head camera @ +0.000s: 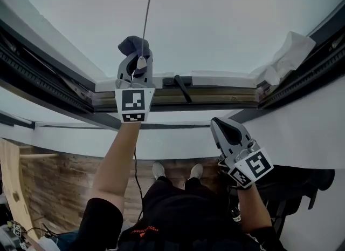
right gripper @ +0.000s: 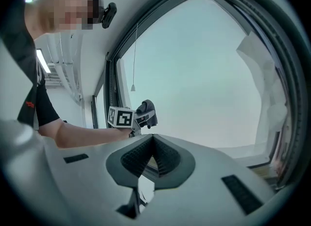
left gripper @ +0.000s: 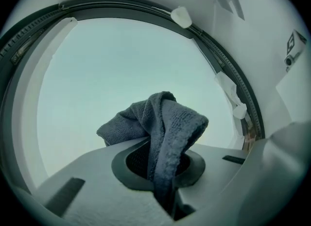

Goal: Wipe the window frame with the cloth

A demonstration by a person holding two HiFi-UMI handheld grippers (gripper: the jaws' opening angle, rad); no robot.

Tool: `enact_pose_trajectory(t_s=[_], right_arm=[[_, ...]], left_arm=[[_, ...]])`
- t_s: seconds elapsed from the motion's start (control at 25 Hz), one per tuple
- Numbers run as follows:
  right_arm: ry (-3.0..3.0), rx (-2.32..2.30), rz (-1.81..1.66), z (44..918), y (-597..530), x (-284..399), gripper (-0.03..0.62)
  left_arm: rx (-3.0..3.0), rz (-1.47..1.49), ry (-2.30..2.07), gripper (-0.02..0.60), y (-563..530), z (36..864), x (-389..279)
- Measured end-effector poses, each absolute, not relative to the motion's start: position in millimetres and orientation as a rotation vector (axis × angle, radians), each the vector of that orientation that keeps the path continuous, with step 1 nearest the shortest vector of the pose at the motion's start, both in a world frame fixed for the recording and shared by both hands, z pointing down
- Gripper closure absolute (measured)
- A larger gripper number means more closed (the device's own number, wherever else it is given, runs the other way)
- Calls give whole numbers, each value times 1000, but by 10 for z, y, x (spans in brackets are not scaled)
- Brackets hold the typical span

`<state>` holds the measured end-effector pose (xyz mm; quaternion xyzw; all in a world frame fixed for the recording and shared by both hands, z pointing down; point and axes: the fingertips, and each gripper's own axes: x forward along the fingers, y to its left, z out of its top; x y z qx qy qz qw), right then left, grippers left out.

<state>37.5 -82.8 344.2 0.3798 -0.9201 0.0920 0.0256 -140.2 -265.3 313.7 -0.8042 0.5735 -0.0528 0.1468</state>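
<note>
A dark grey cloth (head camera: 133, 45) is pinched in my left gripper (head camera: 135, 56), which is shut on it and held up in front of the window glass, above the lower window frame (head camera: 221, 96). In the left gripper view the cloth (left gripper: 165, 123) bunches up out of the jaws, with pale glass behind it. My right gripper (head camera: 222, 128) hangs lower, to the right, below the frame; its jaws are shut with nothing between them. The right gripper view looks past its shut gripper (right gripper: 153, 153) to the left gripper (right gripper: 144, 114) and the cloth (right gripper: 147, 106).
A thin blind cord (head camera: 149, 4) hangs down the glass, ending at a small bead by the left gripper. A black handle (head camera: 182, 89) lies on the lower frame. Crumpled white film (head camera: 285, 55) clings to the right frame. The person's shoes (head camera: 158, 169) stand on wood flooring below.
</note>
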Motion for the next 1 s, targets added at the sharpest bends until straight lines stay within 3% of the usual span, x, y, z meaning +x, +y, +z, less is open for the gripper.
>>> enact_pose_trajectory(t_s=[1.0], right_arm=[[-2759, 1502, 344, 3569, -563, 2203, 589]], left_arm=[[-2539, -149, 1255, 538, -2760, 3180, 1383]])
